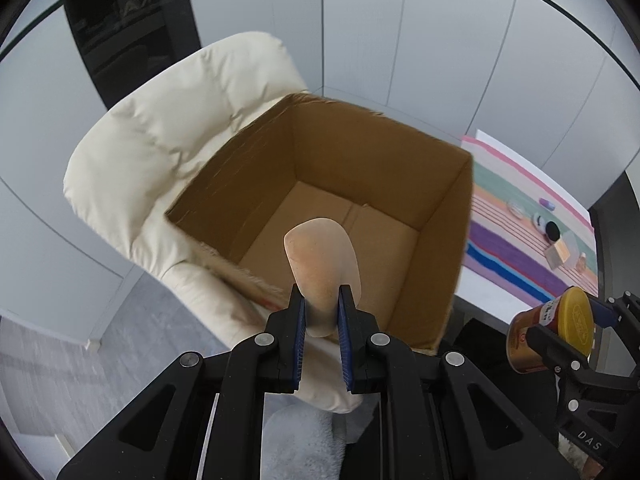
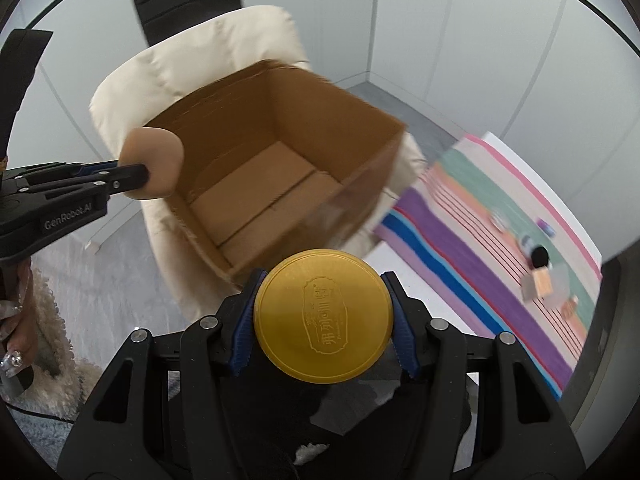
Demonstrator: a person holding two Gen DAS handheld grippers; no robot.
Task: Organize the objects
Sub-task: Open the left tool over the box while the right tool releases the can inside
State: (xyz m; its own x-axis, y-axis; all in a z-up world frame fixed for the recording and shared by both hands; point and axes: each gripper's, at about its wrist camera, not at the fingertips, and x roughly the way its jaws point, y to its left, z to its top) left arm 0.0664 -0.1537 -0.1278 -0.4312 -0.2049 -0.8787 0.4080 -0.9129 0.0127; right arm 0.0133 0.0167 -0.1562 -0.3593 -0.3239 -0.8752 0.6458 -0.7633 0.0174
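An open, empty cardboard box (image 1: 448, 224) (image 2: 372, 184) rests on a cream padded chair (image 1: 160, 152) (image 2: 132, 80). My left gripper (image 1: 322, 304) (image 2: 140, 178) is shut on a beige makeup sponge (image 1: 324, 260) (image 2: 154, 164) and holds it over the box's near edge. My right gripper (image 2: 324, 320) (image 1: 560, 332) is shut on a jar with a gold embossed lid (image 2: 322, 318) (image 1: 576, 320), held just in front of the box, to the right of the left gripper.
A striped cloth (image 1: 516, 216) (image 2: 472, 232) covers a table right of the box, with several small items on it: a black puff (image 2: 540, 256), clear cubes (image 2: 538, 286), a purple capsule (image 1: 546, 203). Grey carpet lies below, white wall panels behind.
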